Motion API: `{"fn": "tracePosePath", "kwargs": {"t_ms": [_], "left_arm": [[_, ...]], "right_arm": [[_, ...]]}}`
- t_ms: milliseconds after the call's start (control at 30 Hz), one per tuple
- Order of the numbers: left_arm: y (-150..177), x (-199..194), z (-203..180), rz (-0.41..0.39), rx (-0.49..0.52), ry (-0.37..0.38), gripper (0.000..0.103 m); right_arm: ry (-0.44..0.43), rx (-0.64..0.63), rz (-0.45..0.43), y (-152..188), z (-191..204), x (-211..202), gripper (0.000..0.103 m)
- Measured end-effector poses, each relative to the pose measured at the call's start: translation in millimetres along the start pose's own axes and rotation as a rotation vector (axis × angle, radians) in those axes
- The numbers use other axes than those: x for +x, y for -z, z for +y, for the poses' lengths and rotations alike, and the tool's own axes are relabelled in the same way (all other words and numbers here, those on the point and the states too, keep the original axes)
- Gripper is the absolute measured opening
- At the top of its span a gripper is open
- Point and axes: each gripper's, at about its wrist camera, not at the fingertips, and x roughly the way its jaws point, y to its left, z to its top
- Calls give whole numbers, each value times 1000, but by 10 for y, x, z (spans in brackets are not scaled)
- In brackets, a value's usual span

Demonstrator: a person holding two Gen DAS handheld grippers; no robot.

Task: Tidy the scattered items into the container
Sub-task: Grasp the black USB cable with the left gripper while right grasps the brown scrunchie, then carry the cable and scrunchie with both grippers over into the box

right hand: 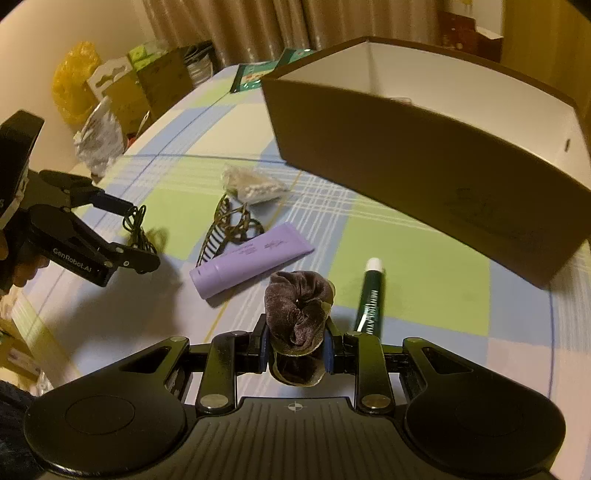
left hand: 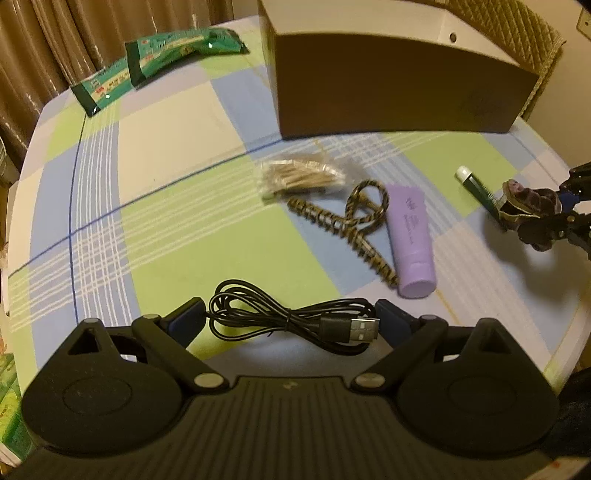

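A dark purple velvet scrunchie (right hand: 295,306) is clamped between the blue pads of my right gripper (right hand: 295,347), held a little above the checked cloth; the left wrist view shows the right gripper (left hand: 532,218) at the right edge. My left gripper (left hand: 290,317) stands open, low over the table, with a coiled black USB cable (left hand: 332,328) lying between its fingers. The brown box (right hand: 424,166) with a white inside stands at the back. On the cloth lie a purple tube (right hand: 251,258), a patterned hair claw (right hand: 229,225), a small clear bag (right hand: 255,186) and a green stick (right hand: 371,295) with a white cap.
Two green packets (left hand: 155,62) lie at the far left of the table. Beyond the table edge stand a yellow bag (right hand: 74,81) and cartons (right hand: 162,74). A wicker chair back (left hand: 517,33) rises behind the box. Curtains hang at the back.
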Motion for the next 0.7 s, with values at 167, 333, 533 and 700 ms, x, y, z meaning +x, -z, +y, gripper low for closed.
{"fn": "tracePosePath", "kwargs": {"t_ms": [167,333,533,700], "left_arm": [[-104,-189,-42,-50,4,10,95],[-279,-383,-124,-114,24,24,95],[-530,-580,-232,-190,47,63,95],[-797,-652,-311,-238,80,102,95]], "right_arm": [[12,38,-22,-45,-124,-209,24],[19,87,-52,-93,-276,-418,24],[31,121,-99,-190,-442,-686,24],[39,126,-135,-317,-593,-841,24]]}}
